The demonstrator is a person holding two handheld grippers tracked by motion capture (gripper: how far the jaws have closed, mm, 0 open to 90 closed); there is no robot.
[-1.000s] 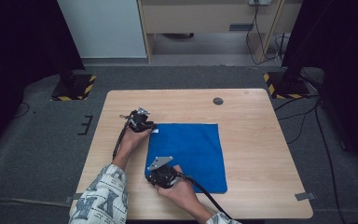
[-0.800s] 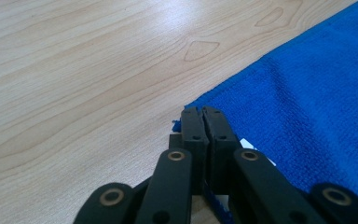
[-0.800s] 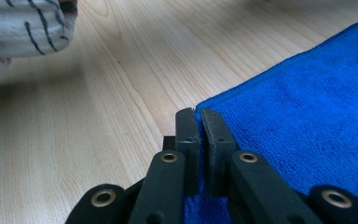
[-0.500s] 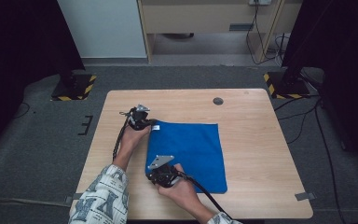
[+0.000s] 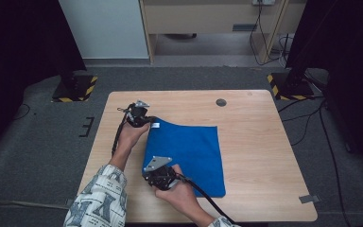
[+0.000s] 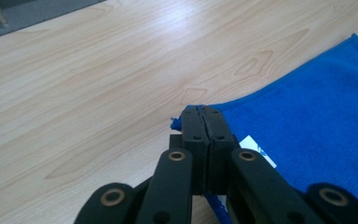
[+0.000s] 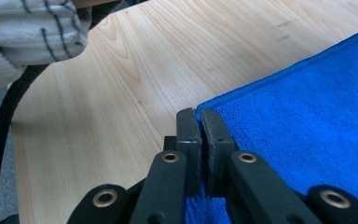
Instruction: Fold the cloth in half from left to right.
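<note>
It was a lab: a bare wooden table [image 5: 264, 156] on grey carpet [image 5: 38, 156], black curtains [image 5: 19, 38], hazard-striped stand bases [image 5: 73, 88].

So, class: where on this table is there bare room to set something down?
Bare wood lies right of the blue cloth up to the table edge, and along the far edge around the small dark disc. The left side is crowded: both tools grip the cloth's corners.

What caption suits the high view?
Left gripper and right gripper, both shut on corners of the blue cloth, over the wooden table.
</note>
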